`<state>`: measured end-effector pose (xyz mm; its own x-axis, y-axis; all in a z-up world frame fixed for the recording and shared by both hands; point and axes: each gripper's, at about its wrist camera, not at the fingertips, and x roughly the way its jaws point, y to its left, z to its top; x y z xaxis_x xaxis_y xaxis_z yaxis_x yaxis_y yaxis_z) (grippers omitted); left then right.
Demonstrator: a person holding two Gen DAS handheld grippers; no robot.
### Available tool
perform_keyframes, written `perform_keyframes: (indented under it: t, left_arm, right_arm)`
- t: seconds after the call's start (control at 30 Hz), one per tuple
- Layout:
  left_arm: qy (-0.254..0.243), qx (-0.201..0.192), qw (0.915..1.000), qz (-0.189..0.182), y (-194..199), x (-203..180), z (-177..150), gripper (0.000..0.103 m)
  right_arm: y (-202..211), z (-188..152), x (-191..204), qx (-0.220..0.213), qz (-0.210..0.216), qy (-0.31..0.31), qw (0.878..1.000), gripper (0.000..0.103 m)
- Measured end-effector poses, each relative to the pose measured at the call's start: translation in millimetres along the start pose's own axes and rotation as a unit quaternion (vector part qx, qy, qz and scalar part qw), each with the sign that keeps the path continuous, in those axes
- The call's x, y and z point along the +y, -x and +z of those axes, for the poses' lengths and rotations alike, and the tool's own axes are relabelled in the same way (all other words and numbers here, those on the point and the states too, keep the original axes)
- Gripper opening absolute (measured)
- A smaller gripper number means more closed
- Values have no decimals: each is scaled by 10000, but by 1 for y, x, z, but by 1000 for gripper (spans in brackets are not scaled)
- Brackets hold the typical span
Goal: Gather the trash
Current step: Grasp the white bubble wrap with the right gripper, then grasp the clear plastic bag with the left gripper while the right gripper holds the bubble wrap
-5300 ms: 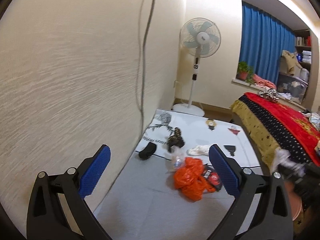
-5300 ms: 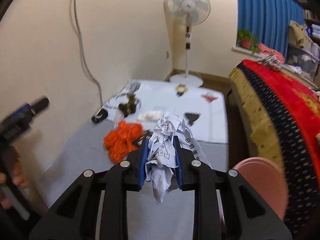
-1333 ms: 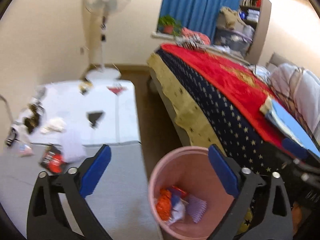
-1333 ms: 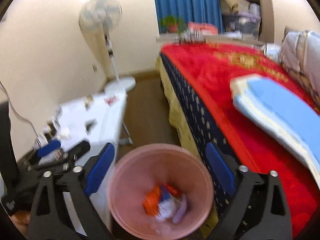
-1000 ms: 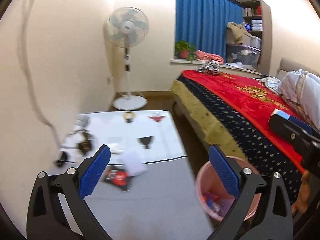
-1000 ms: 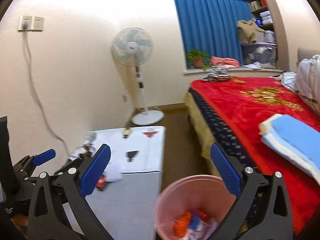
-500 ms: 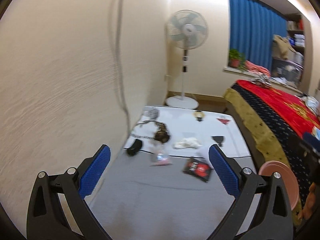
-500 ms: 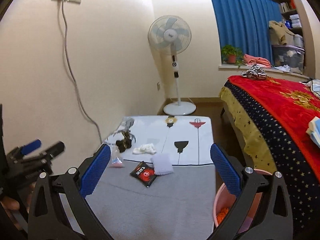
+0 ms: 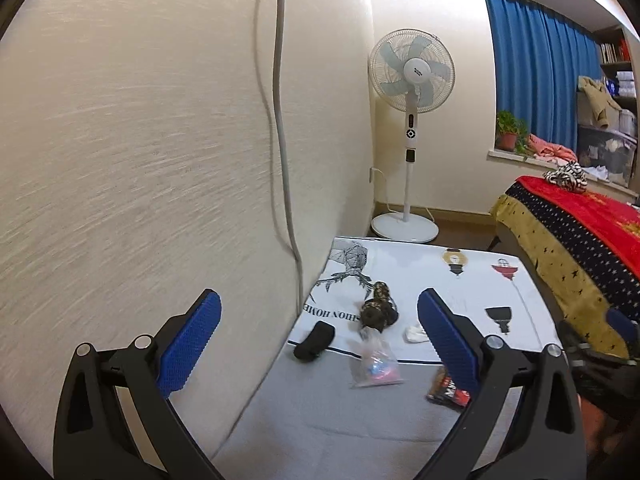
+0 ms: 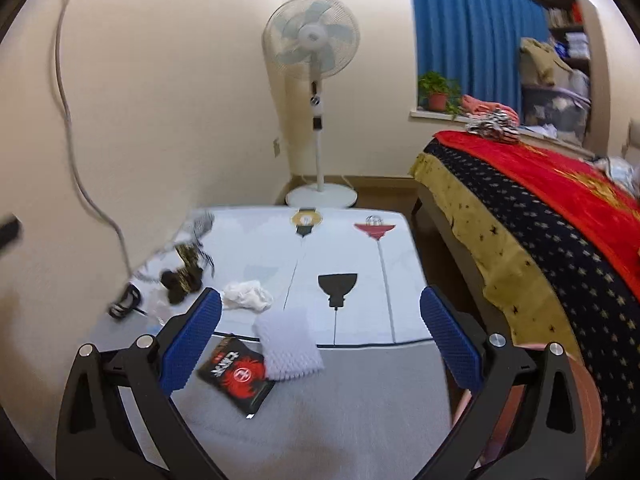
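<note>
Wrapper [image 10: 237, 376] on table [image 10: 320, 420], touching foam sheet [image 10: 289, 343] at its right

The worktop [image 10: 320, 420] has soft grey cloth. The black packet [image 10: 237, 374] looks shiny. The clear bag [image 9: 374, 364] is thin plastic. The wall [image 9: 140, 140] looks rough.

Cream textured wall [image 9: 140, 140] at left, a grey cable [image 9: 282, 120] hanging down it; pedestal fan [image 10: 316, 80] standing in the corner on a brown floor [image 10: 424, 216]. Low table [image 10: 360, 400] against the wall, grey near, white printed cloth [image 10: 352, 248] on the far half. Bed [image 10: 540, 216] at right under a red, navy-starred and gold cover; blue curtains [image 10: 472, 40] beyond, potted plant [image 10: 438, 90] on the sill, shelves [image 9: 616, 76] with clothes and boxes at far right, warm indoor light.
</note>
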<state>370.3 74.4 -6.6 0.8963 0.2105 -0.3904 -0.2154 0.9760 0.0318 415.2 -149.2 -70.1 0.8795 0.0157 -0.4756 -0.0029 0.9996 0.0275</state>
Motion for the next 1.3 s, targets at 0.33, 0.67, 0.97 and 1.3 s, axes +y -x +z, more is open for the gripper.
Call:
perform_keyframes:
  t: [0.33, 0.67, 0.97, 1.3]
  left_arm:
    - [330, 423, 9986, -28, -22, 17, -6, 95]
    - [239, 433, 9988, -59, -24, 14, -9, 95]
    - [121, 488, 9987, -5, -29, 10, -11, 95]
    - [299, 371, 9988, -61, -29, 12, -10, 96]
  right_arm:
    - [-106, -41, 19, 1020, 118, 163, 9946, 68]
    - [-130, -45, 17, 1581, 296, -30, 9870, 53]
    - [-120, -41, 23, 1313, 293, 236, 9906, 13]
    - [-21, 52, -3, 450, 343, -144, 9983, 13]
